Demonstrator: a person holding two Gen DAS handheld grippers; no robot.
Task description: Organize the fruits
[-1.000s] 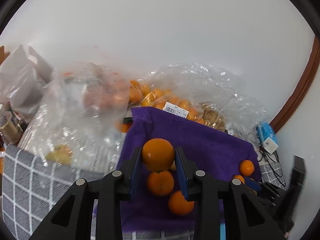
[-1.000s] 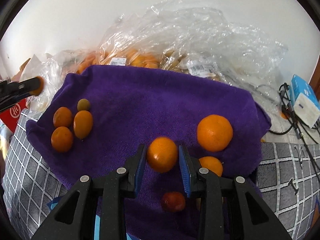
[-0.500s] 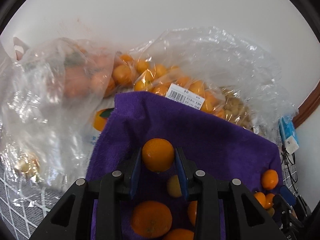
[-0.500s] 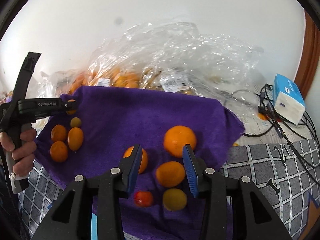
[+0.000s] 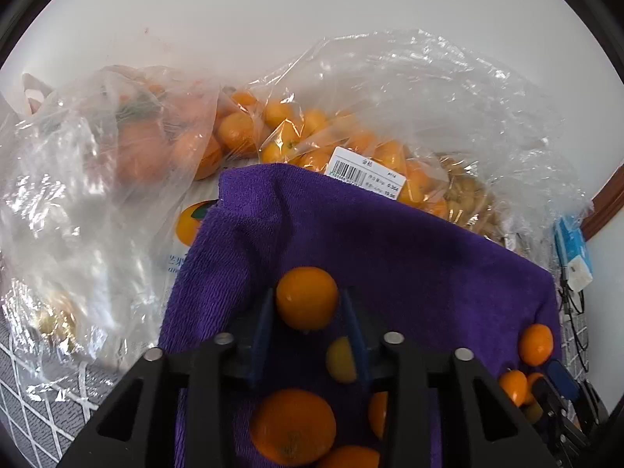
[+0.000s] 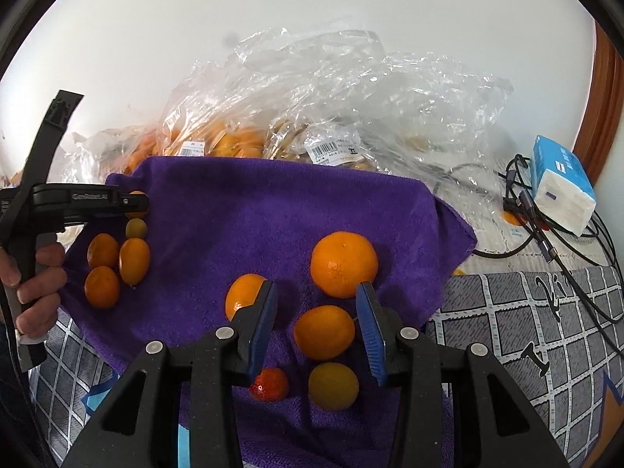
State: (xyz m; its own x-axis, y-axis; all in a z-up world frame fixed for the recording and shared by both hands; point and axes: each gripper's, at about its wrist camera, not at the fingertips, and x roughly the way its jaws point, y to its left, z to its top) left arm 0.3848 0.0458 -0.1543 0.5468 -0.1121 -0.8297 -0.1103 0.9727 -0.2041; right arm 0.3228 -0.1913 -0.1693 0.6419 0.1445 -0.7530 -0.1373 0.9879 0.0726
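A purple towel [image 5: 409,257] [image 6: 273,214] lies on the table with fruit in two groups. My left gripper [image 5: 308,312] is shut on a small orange [image 5: 307,297], held over the towel's left part above a yellowish fruit [image 5: 340,359] and a bigger orange [image 5: 292,427]. In the right wrist view it [image 6: 134,204] holds that orange above a cluster of small oranges [image 6: 117,265]. My right gripper [image 6: 318,312] is open and empty, above a mid-sized orange [image 6: 323,331]. A large orange [image 6: 344,264], another orange [image 6: 243,296], a yellow fruit [image 6: 333,386] and a red fruit [image 6: 269,384] lie around it.
Clear plastic bags of oranges [image 5: 304,136] [image 6: 312,117] are piled behind the towel against the white wall. A blue tissue pack [image 6: 561,189] and black cables [image 6: 546,241] lie at the right. A grey checked cloth [image 6: 526,331] covers the table.
My right gripper has let go of its orange, opened and pulled back a little. My left gripper has carried its orange forward over the towel's left part.
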